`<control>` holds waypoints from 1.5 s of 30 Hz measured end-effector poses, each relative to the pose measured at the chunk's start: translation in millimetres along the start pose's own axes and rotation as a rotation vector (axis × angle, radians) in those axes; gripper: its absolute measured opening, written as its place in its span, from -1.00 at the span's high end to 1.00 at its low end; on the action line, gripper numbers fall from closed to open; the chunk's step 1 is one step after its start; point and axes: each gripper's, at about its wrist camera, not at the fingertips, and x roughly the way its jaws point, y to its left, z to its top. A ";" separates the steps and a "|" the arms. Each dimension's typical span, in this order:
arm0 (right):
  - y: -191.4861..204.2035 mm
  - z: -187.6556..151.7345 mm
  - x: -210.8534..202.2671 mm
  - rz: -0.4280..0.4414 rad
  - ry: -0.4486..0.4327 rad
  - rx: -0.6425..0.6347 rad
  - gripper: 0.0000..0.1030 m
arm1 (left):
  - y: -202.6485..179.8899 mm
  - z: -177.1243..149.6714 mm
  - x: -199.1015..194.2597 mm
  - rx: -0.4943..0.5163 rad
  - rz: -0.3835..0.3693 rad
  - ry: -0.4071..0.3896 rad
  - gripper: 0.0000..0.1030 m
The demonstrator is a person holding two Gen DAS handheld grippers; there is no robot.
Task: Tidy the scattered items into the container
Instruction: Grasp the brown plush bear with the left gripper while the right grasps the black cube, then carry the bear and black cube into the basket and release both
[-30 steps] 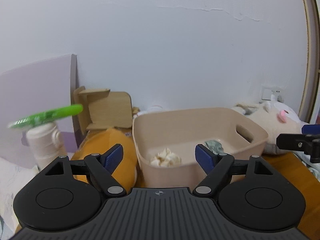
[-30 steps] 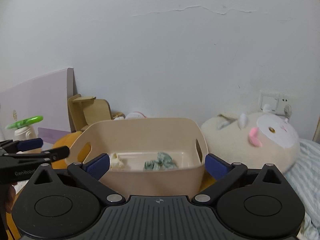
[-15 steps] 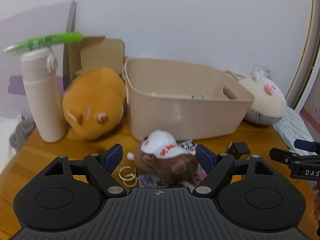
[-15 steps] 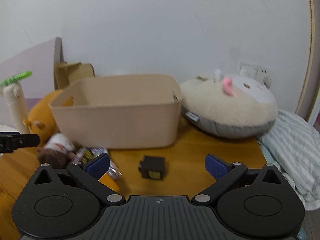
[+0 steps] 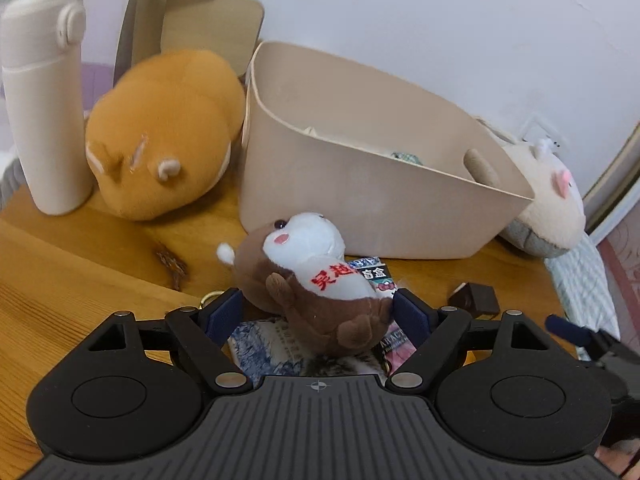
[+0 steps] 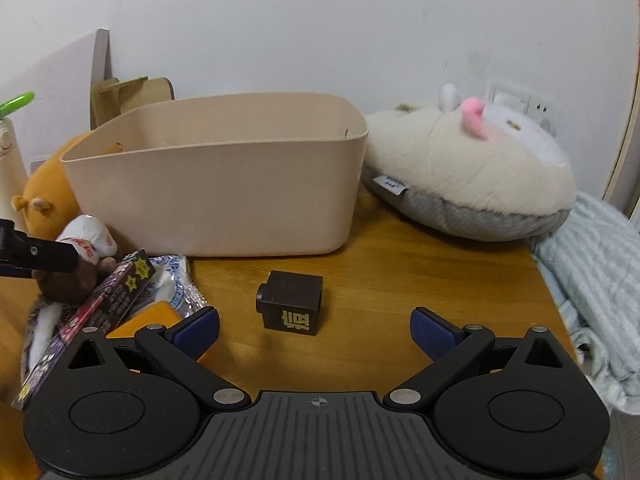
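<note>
A beige plastic bin stands on the wooden table; it also shows in the right wrist view. A small brown and white plush toy with red lettering lies on packets in front of the bin. My left gripper is open, its blue pads on either side of the toy. A small dark cube sits on the table ahead of my open, empty right gripper. The toy and packets lie to its left.
An orange plush and a cream bottle stand left of the bin. A large cream plush lies right of it. Striped bedding hangs past the table's right edge. A wooden stand leans at the wall.
Both grippers have dropped from above the bin toward the table. The left has closed in around the small plush toy. The right has come nearer to the dark cube.
</note>
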 end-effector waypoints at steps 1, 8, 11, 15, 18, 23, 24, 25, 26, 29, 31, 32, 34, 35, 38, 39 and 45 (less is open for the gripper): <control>-0.2 0.6 4.7 0.004 0.007 0.006 -1.00 | 0.6 1.7 2.5 -0.013 -0.003 0.004 -0.61; 7.5 4.8 29.2 0.006 0.028 0.005 -1.00 | 10.4 10.6 15.3 -0.106 -0.019 0.031 -0.63; 10.5 7.0 36.3 -0.004 0.030 -0.005 -1.00 | 12.0 12.1 19.3 -0.114 -0.013 0.037 -0.63; 12.2 7.7 43.9 -0.011 0.028 -0.004 -1.00 | 13.6 11.4 26.1 -0.122 0.002 0.056 -0.63; 11.2 7.9 47.9 -0.013 0.025 0.003 -0.98 | 15.6 8.0 34.4 -0.124 0.013 0.081 -0.62; 9.1 9.0 52.2 -0.015 0.017 0.010 -0.74 | 15.4 4.8 36.2 -0.113 0.036 0.055 -0.23; 8.6 9.0 53.1 -0.011 0.018 0.012 -0.63 | 15.9 4.6 36.6 -0.109 0.037 0.053 -0.20; 8.1 8.9 54.1 -0.006 0.021 0.015 -0.54 | 17.1 4.0 36.6 -0.109 0.027 0.051 -0.18; 7.5 8.6 55.1 0.003 0.024 0.019 -0.32 | 18.4 3.4 36.3 -0.113 0.021 0.048 -0.16; 5.4 6.5 56.9 0.041 0.040 0.045 0.15 | 21.5 1.1 34.6 -0.123 0.009 0.035 -0.11; 6.5 5.1 55.5 0.049 0.039 0.044 0.15 | 23.1 -1.4 33.4 -0.113 0.016 0.017 -0.11; 6.9 4.6 54.1 0.053 0.037 0.044 0.15 | 22.4 -0.9 31.1 -0.110 0.018 0.007 -0.11; 7.6 4.6 49.5 0.060 0.028 0.045 0.15 | 22.1 -0.2 25.5 -0.109 0.015 -0.013 -0.11; 7.9 5.1 46.2 0.061 0.022 0.044 0.15 | 22.1 0.4 21.5 -0.111 0.013 -0.025 -0.11; 8.6 8.9 34.3 0.070 0.002 0.040 0.15 | 23.0 2.4 10.1 -0.107 0.003 -0.054 -0.11; 8.5 10.7 29.9 0.074 -0.005 0.039 0.15 | 23.5 2.7 5.9 -0.107 -0.001 -0.063 -0.11; 8.2 23.6 2.3 0.099 -0.048 0.041 0.15 | 20.5 3.3 -18.1 -0.076 0.027 -0.157 -0.11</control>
